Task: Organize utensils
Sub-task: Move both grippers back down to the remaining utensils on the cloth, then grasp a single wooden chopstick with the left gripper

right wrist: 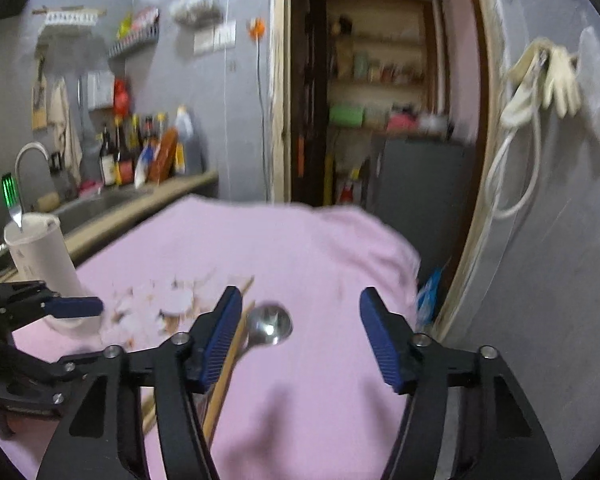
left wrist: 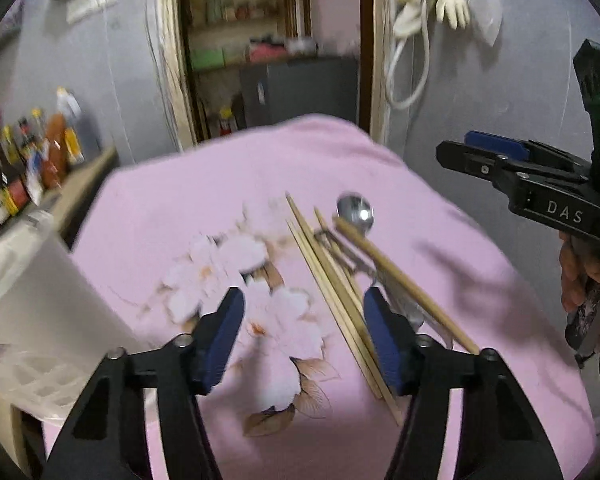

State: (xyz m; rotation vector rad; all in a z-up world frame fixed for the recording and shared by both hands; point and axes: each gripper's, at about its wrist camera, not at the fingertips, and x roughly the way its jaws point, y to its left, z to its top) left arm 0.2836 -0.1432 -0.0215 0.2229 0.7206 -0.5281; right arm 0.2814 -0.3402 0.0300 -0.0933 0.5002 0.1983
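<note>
Chopsticks (left wrist: 332,280) are seen lying in a loose bundle on the pink floral cloth (left wrist: 220,208), with a metal spoon (left wrist: 355,208) at their 1 o'clock. Both the left gripper (left wrist: 304,312) and right gripper (right wrist: 300,320) are held spread apart, empty. A white utensil holder (right wrist: 44,256) is seen at 9 o'clock, a fork (right wrist: 14,200) standing inside.

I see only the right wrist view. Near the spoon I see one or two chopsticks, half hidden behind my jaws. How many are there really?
Observer: The left wrist view shows a loose bundle of chopsticks, at least four, on the pink cloth.
Operator: Is other metal among them?
Observer: Yes. Something that looks like a fork lies among them, just behind the spoon. It is blurred.
Operator: And the left gripper?
Observer: The left gripper has its jaws wide open and holds nothing.
</note>
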